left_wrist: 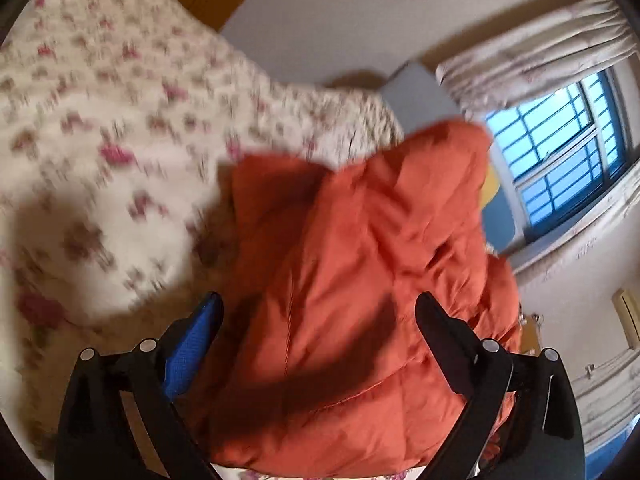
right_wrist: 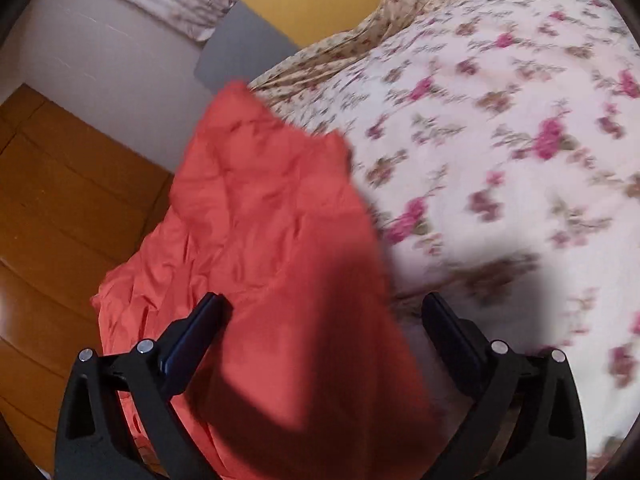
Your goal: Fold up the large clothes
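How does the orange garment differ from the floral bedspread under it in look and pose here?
The orange jacket is one plain colour; the floral bedspread is white with pink and brown flowers. The jacket is bunched and creased into a heap, while the bedspread lies spread wide across the bed. In the right wrist view the jacket hangs over the bed's edge above the wooden floor; the bedspread stays on top. Both are soft cloth, and both look motion-blurred.

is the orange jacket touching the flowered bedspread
Touching. In the right wrist view the orange jacket lies on the flowered bedspread, its edge overlapping it with no gap; the left wrist view shows the same.
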The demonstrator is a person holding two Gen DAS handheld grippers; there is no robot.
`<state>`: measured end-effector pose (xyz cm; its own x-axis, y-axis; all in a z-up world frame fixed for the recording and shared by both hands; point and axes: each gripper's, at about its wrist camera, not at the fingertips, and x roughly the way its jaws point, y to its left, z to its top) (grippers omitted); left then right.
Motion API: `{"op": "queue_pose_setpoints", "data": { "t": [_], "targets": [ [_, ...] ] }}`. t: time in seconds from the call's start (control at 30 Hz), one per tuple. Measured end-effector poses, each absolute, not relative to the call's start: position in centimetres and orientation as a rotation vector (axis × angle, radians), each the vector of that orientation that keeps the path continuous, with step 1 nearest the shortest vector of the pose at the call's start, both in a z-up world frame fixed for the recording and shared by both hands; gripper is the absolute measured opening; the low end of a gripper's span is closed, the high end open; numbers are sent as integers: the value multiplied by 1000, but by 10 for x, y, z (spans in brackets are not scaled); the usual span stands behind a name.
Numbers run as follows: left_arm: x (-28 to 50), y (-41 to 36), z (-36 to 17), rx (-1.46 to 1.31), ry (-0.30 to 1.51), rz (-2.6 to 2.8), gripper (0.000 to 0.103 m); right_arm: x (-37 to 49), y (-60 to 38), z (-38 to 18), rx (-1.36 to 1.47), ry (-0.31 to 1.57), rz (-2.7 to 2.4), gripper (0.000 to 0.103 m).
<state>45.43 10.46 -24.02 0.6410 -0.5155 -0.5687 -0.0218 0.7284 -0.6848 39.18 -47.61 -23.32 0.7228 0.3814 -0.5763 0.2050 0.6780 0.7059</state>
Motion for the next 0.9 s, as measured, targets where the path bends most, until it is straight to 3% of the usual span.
{"op": "queue_pose_setpoints", "data": {
  "t": [0.13,0.17,0.2,0.3,0.43,0.9],
  "targets": [
    [462,96,-258,-645,895,-251,96,413,-450,-234,779,846,184,86],
    [463,89,-256,-580,903,-252,91,417,-449,-234,780,856,200,65],
    [463,84,-255,-528,911,-261,78,417,-449,-235,798,863,217,54],
    [454,64,-250,-403,940,-336,54,405,-450,-232,815,861,262,38],
    [439,58,-247,-408,958,-411,40,378,-453,-223,804,859,292,33],
    [330,22,-247,-339,973,-633,40,210,-489,-217,871,829,228,32]
  ]
}}
